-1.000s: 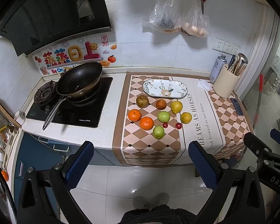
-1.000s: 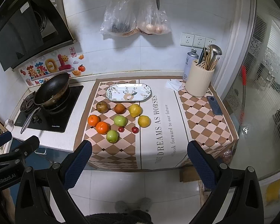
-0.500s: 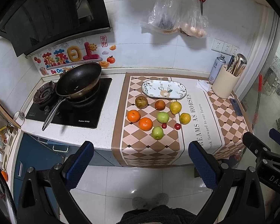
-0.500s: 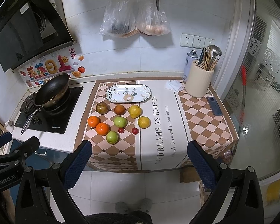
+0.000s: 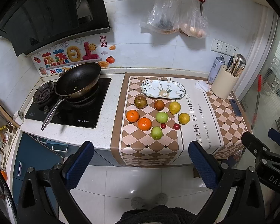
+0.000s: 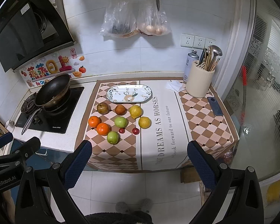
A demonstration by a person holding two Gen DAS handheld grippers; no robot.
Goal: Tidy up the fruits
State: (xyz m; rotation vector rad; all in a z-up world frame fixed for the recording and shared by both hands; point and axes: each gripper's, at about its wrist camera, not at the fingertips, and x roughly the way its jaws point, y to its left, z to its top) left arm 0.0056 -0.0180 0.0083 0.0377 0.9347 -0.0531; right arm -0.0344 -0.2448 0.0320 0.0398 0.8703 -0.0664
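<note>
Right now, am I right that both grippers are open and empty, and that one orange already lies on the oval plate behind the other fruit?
Not quite: the oval plate holds no fruit. Both oranges lie on the checked cloth with the other fruit, as the right wrist view shows. The rest is right: the left gripper and right gripper are open and empty.

A brown-and-cream checked cloth (image 6: pixel 205 115) with a plain cream band covers the counter. At its far side lies a white plate (image 6: pixel 129 94) with a leaf and flower print. In front of the plate lie two orange tangerines (image 6: pixel 94 121), two green apples (image 6: pixel 121 121), two yellow fruits (image 6: pixel 135 111), two brownish ones (image 6: pixel 102 108) and two small red ones (image 6: pixel 135 130). To the left sits a black pan (image 6: pixel 53 90); to the far right stands a cream utensil holder (image 6: pixel 199 82).
</note>
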